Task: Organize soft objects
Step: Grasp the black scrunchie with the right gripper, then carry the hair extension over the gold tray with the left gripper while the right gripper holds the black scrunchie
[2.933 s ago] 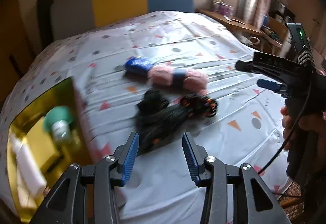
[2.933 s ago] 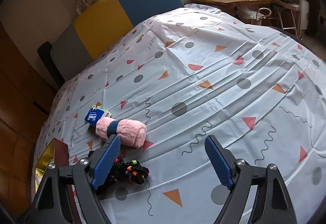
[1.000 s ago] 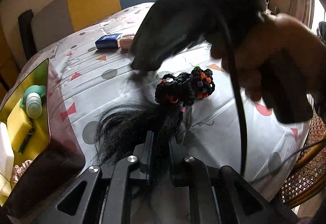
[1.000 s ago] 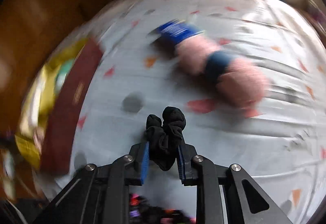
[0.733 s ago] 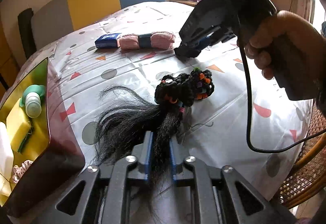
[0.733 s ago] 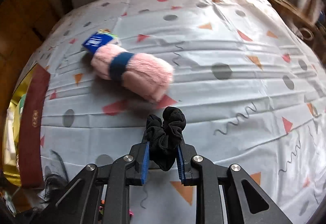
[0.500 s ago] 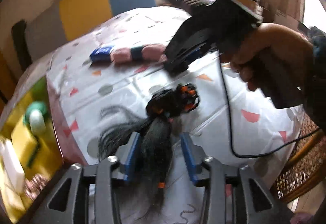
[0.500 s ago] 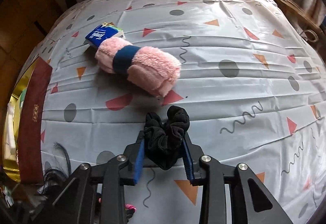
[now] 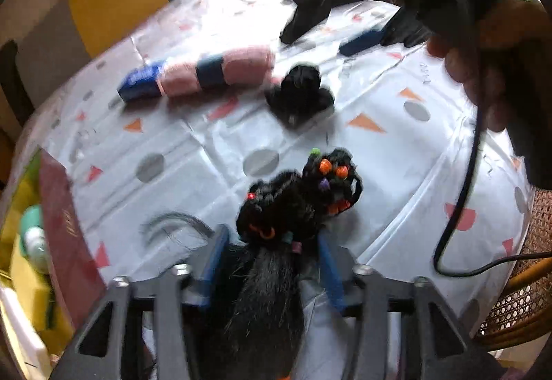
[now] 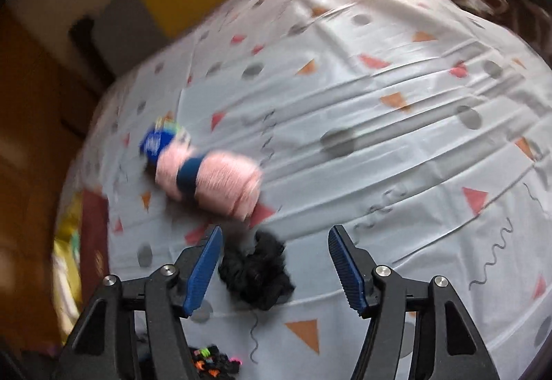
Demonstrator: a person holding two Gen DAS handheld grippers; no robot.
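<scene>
A black hairpiece (image 9: 296, 200) with coloured beads lies on the patterned tablecloth (image 9: 193, 152). Its tail runs between the jaws of my left gripper (image 9: 272, 233), which are closing but stand apart from the hair. A black scrunchie (image 10: 257, 271) lies loose on the cloth below my right gripper (image 10: 275, 230), whose jaws are opening and touch nothing. In the left wrist view the scrunchie (image 9: 298, 97) sits beside a pink towel roll (image 9: 220, 72) with a blue band, under the right gripper (image 9: 327, 35) held by a hand (image 9: 483, 69).
A blue tissue pack (image 9: 141, 85) lies at the roll's left end. An open gold and maroon box (image 9: 58, 224) holding bottles and cloths stands at the left table edge. A cable (image 9: 459, 207) hangs from the right gripper. A wicker chair (image 9: 517, 304) stands at the right.
The right gripper opened and let go of the scrunchie, which now lies on the cloth near the pink roll. The left jaws came off the hair and moved up toward its beaded end.
</scene>
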